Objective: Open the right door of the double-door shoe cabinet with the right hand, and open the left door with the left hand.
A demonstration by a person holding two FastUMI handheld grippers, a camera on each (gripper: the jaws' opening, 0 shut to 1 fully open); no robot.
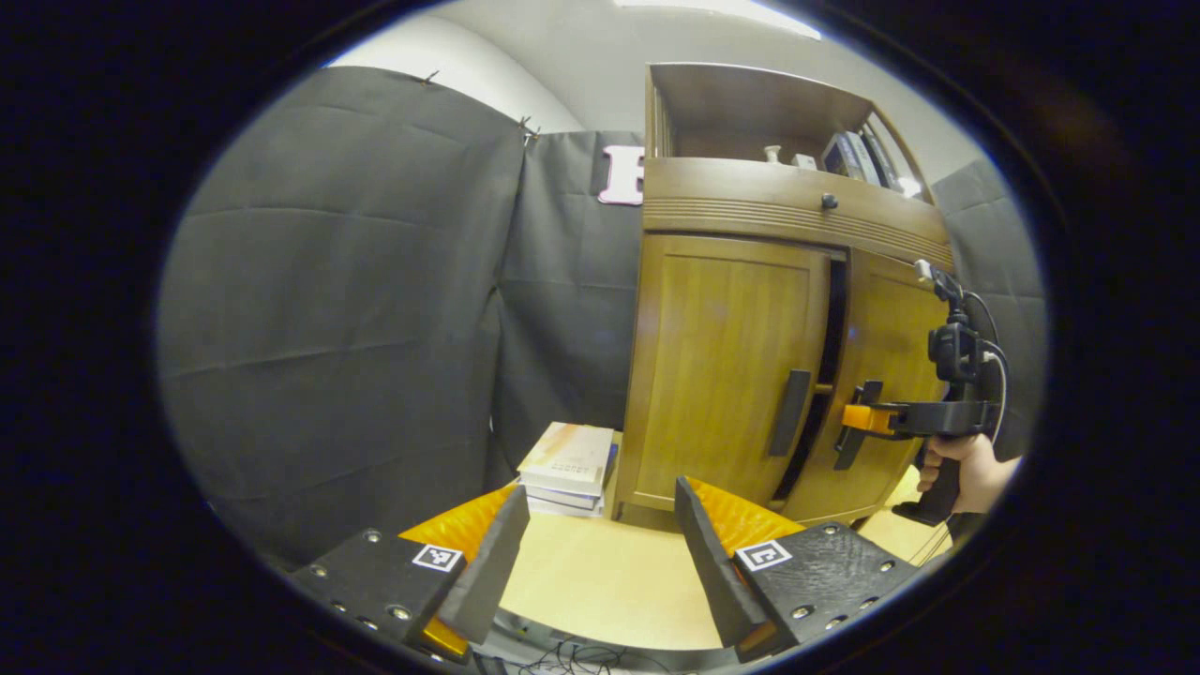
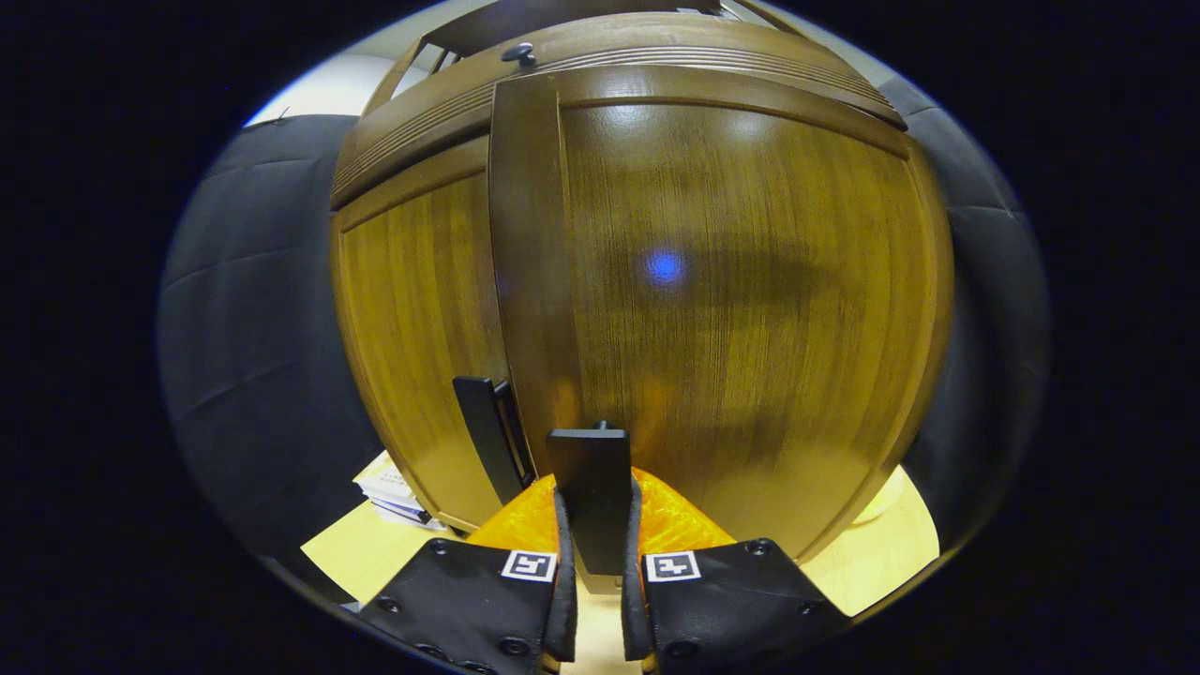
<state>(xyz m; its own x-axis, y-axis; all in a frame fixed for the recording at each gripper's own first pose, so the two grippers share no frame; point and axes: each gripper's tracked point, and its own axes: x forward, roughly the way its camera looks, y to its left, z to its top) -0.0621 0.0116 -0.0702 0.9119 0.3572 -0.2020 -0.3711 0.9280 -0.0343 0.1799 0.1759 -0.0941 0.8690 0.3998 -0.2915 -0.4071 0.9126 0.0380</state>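
The wooden shoe cabinet (image 1: 750, 202) stands on a pale tabletop. Its left door (image 1: 717, 361) is closed, with a dark vertical handle (image 1: 789, 412). The right door (image 1: 886, 361) stands slightly ajar, a dark gap showing between the two doors. My right gripper (image 1: 864, 418), held by a hand (image 1: 970, 469), is shut on the right door's handle (image 1: 851, 441). In the right gripper view that handle (image 2: 591, 483) sits pinched between the fingers of my right gripper (image 2: 592, 562), close against the right door (image 2: 750, 300); the left door's handle (image 2: 487, 436) is just to its left. My left gripper (image 1: 600, 553) is open, well short of the left door.
A stack of books (image 1: 567, 461) lies on the tabletop (image 1: 600, 581) left of the cabinet. Above the doors runs a drawer with a small knob (image 1: 829, 201), and an open shelf holding books (image 1: 858, 155). Black cloth walls close in on both sides.
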